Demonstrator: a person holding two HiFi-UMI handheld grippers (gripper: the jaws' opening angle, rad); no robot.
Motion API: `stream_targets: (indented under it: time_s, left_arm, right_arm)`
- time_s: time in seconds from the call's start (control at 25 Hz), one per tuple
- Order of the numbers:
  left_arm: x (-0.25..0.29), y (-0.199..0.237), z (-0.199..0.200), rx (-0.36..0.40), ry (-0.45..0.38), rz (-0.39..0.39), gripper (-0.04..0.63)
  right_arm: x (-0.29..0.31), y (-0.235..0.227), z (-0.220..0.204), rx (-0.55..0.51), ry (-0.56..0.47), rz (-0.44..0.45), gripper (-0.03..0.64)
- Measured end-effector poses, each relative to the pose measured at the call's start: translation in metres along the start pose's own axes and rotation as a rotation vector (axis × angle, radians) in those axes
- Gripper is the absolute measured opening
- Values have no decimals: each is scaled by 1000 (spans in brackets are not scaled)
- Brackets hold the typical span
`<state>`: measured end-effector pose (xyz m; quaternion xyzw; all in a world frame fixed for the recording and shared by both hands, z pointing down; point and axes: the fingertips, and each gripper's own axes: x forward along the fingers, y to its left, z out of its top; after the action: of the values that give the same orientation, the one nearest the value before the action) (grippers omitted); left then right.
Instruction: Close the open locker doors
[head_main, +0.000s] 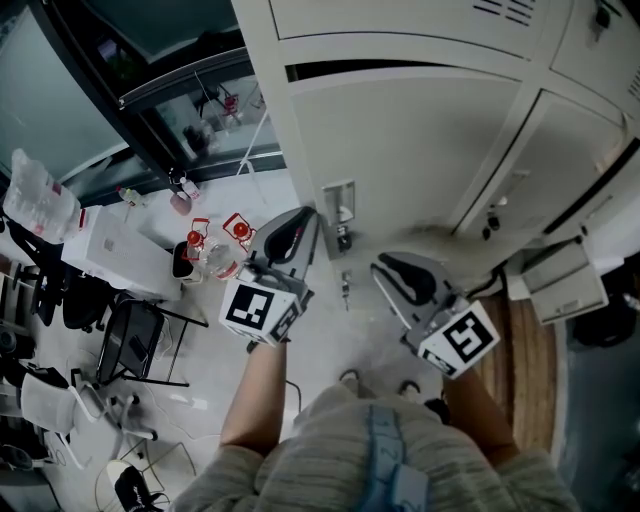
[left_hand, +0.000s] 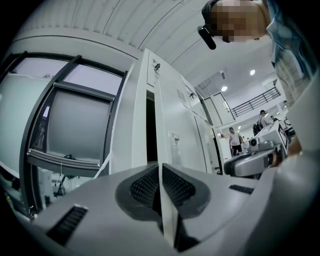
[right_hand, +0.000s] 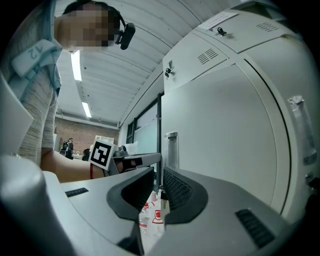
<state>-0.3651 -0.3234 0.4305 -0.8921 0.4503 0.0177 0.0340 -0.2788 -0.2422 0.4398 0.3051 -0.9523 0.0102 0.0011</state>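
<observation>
Bottles (head_main: 215, 258) and a chair (head_main: 130, 345) left of the ajar locker door (head_main: 420, 150)

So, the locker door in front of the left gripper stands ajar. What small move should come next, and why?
Probably press the left gripper a little inward against the door at its handle edge, to seat it. A dark gap shows along the door's top, and a dark slit shows beside its free edge in the left gripper view, so it looks not yet shut.
</observation>
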Motion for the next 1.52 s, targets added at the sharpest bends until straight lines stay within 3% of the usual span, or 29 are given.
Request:
stream_targets:
  time_s: [1.12,1.52]
  left_arm:
    - [23,28,-4,58,24,55,6]
    - [-3,6,-12,24,48,14,6]
  right_arm:
    - [4,1,-3,5,-3,-67,37]
    - [-2,5,-2,2,1,-80,38]
